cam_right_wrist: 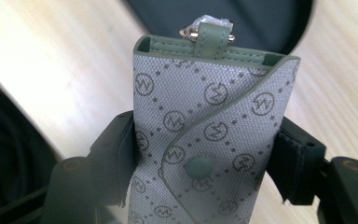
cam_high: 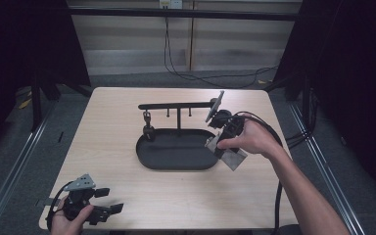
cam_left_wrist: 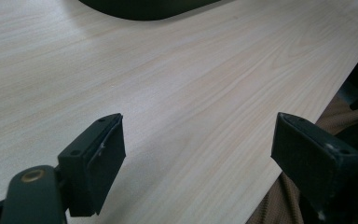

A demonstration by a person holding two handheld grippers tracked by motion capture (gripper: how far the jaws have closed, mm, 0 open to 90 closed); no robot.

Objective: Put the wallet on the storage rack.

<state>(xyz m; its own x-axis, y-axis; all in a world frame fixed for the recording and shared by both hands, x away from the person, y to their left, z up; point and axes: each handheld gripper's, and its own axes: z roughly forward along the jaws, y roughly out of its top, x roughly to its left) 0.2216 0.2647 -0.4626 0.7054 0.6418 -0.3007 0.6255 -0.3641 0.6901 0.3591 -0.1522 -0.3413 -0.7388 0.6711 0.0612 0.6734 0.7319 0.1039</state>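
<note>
My right gripper (cam_high: 223,147) is shut on a grey patterned key pouch (cam_high: 232,157) and holds it above the right end of the black oval tray (cam_high: 149,159). In the right gripper view the pouch (cam_right_wrist: 209,116) stands upright between the jaws, which press on its two sides. Its green snap button (cam_right_wrist: 199,166) faces the camera and a metal ring (cam_right_wrist: 209,24) sticks out of its top. A black rack (cam_high: 176,105) with small hooks rises from the tray. My left gripper (cam_high: 108,200) rests open near the table's front left corner, nothing between its fingers (cam_left_wrist: 98,154).
A small dark piece (cam_high: 148,125) hangs from the rack's left hook. The tray's front edge (cam_left_wrist: 144,10) lies far ahead of the left gripper. Cables trail off the table's right side (cam_high: 279,142). Dark curtains and floor rails flank the table.
</note>
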